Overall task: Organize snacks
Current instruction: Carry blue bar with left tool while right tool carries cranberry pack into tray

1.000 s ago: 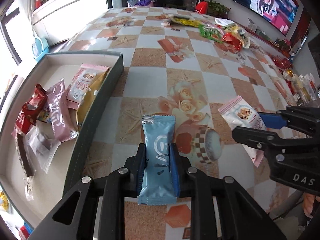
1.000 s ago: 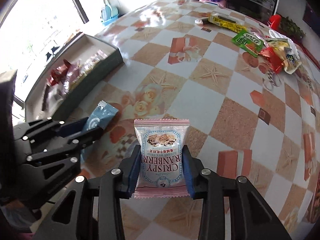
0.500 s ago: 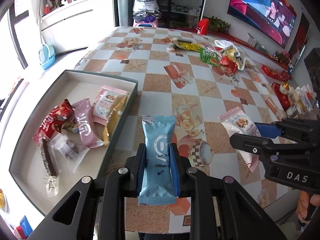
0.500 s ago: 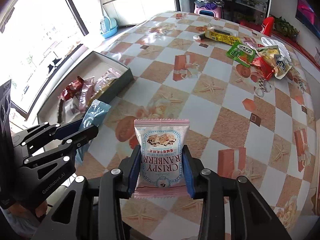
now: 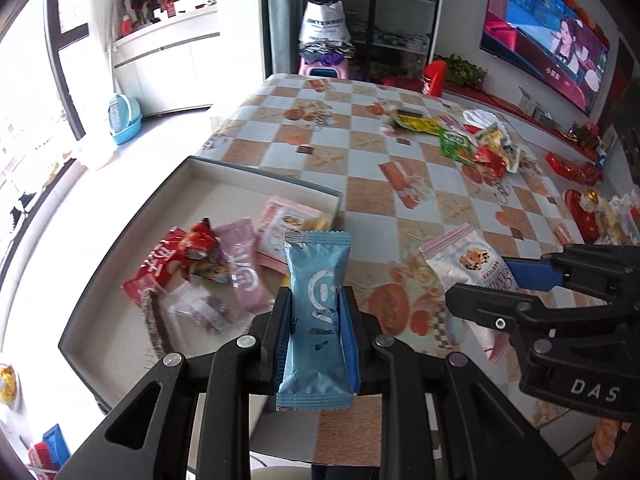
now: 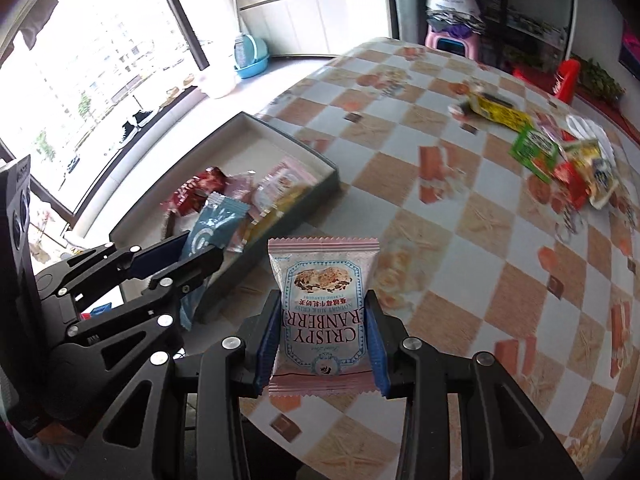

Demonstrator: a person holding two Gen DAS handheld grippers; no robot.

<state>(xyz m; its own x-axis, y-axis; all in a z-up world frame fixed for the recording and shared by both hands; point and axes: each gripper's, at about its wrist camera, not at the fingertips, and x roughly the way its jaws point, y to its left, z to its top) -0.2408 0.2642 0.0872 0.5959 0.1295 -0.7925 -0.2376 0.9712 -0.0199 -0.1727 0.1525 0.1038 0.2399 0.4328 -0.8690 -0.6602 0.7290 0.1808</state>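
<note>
Both grippers have risen since the earlier frames, so the table sits farther below and more of the room shows; the box, earlier off to the left, now lies just ahead of the left gripper. The left gripper [image 5: 316,332] is pinched tight on a blue packet [image 5: 318,308], which stands upright between the blue pads, its top edge clear above them and its bottom seam below. The right gripper [image 6: 323,342] is clamped a little wider on a pink cracker packet [image 6: 323,300], also upright, printed side facing the camera. The two tools hang side by side, near but apart. Beyond the left one, the box [image 5: 256,174] holds a red packet [image 5: 168,264], a mauve packet [image 5: 244,268] and others overlapping. Farther across the checked table [image 5: 372,216], a loose pile of snacks [image 5: 476,148] lies well apart.
</note>
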